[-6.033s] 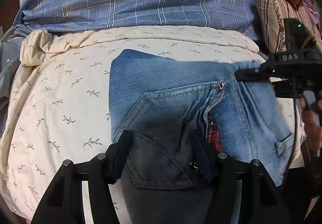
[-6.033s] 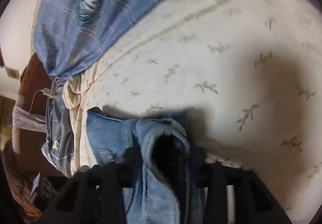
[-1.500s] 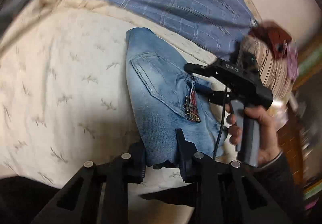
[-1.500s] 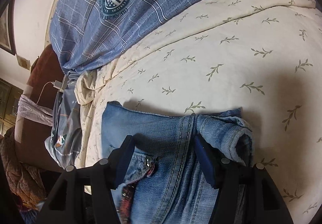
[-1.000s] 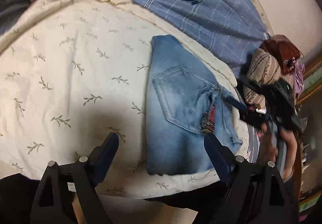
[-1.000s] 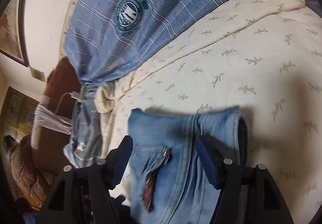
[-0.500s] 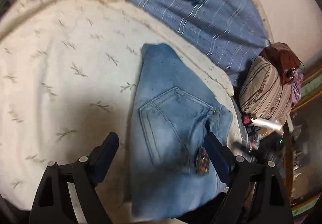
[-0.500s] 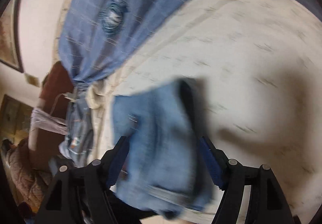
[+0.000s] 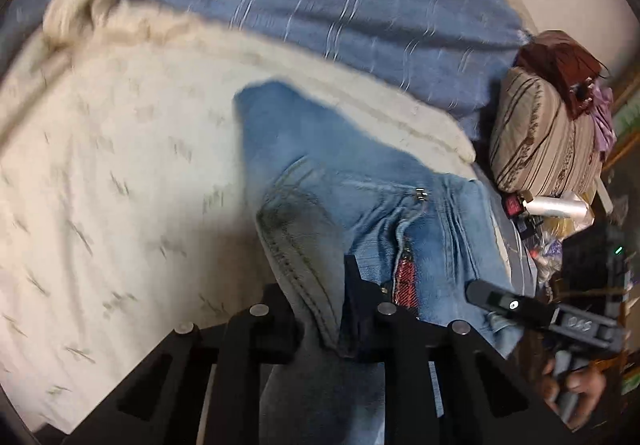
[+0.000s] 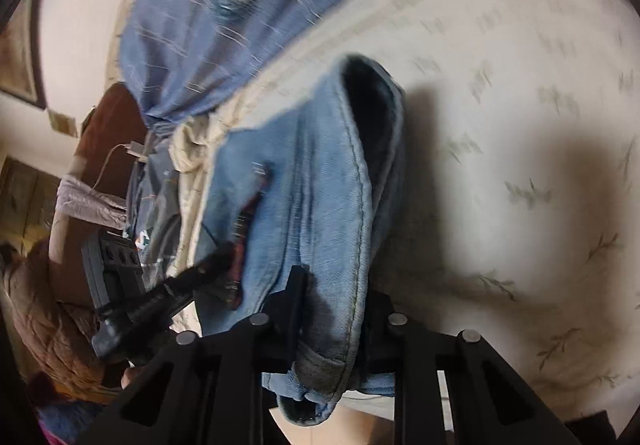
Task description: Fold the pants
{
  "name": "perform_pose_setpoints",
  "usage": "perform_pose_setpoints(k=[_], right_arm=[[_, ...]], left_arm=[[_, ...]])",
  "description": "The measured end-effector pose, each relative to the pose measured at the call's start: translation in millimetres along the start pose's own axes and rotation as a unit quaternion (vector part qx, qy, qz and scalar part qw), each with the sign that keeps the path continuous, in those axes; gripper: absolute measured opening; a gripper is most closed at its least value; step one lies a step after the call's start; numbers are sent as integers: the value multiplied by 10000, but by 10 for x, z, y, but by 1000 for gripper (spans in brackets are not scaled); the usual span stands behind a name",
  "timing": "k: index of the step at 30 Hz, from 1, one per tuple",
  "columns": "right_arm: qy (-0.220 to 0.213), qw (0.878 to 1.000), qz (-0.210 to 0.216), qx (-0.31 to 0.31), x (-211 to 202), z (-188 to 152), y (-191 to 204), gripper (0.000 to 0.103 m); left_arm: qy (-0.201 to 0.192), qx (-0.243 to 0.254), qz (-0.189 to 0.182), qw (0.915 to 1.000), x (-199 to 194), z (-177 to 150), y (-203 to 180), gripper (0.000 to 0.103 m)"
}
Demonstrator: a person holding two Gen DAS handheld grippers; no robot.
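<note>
Half a second ago: both grippers open above folded light-blue denim pants [image 9: 352,181]. Now: left gripper [image 9: 320,301] and right gripper [image 10: 332,305] closing on near edge, denim between jaws.

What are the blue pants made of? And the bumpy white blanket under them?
The pants look like denim: faded blue, thick double-stitched seams, a metal rivet, stiff folds. The blanket looks like soft cotton, maybe quilted: matte cream with small printed leaf sprigs and a puffy rolled edge. The blur leaves its weave unclear.
</note>
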State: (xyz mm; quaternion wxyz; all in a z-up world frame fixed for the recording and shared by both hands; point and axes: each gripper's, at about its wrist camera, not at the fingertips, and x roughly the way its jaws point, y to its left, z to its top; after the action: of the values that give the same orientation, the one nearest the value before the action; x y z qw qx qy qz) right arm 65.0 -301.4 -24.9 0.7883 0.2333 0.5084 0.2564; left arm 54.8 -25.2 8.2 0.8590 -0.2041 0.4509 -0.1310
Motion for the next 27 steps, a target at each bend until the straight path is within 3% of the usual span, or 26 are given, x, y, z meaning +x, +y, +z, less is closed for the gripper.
perform_pose_setpoints(k=[4, 9, 13, 17, 18, 19, 20, 22, 24, 27], right_arm=[[-330, 9984, 71, -455, -176, 237, 428, 23], [-646, 9942, 209, -833, -209, 592, 828, 23], [-679, 9940, 263, -820, -7, 759, 830, 23], [-509, 9957, 113, -760, 379, 742, 630, 23], [-450, 9961, 99, -746, 450, 725, 543, 24], [-342, 9965, 49, -759, 579, 702, 465, 27], [-121, 9977, -166, -653, 765, 659, 333, 30], [102, 9975, -506, -483, 927, 575, 150, 41], [-157, 9984, -368, -392, 799, 520, 123, 53], [-723, 9935, -513, -719, 434, 469, 370, 54]], left_arm=[[-589, 119, -18, 9982, -330, 275, -39, 20], [-942, 125, 94, 9954, -504, 617, 27, 21], [-931, 70, 248, 9953, -338, 732, 189, 21], [-707, 20, 510, 9962, -12, 615, 419, 23], [-585, -44, 603, 9965, 109, 557, 493, 27], [-276, -161, 739, 9968, 285, 488, 597, 37], [-126, -253, 846, 9960, 366, 449, 662, 56], [-412, -471, 934, 9937, 259, 363, 769, 65], [-411, -455, 921, 9939, 88, 354, 734, 65], [-1001, -162, 1073, 9890, -302, 245, 563, 81]])
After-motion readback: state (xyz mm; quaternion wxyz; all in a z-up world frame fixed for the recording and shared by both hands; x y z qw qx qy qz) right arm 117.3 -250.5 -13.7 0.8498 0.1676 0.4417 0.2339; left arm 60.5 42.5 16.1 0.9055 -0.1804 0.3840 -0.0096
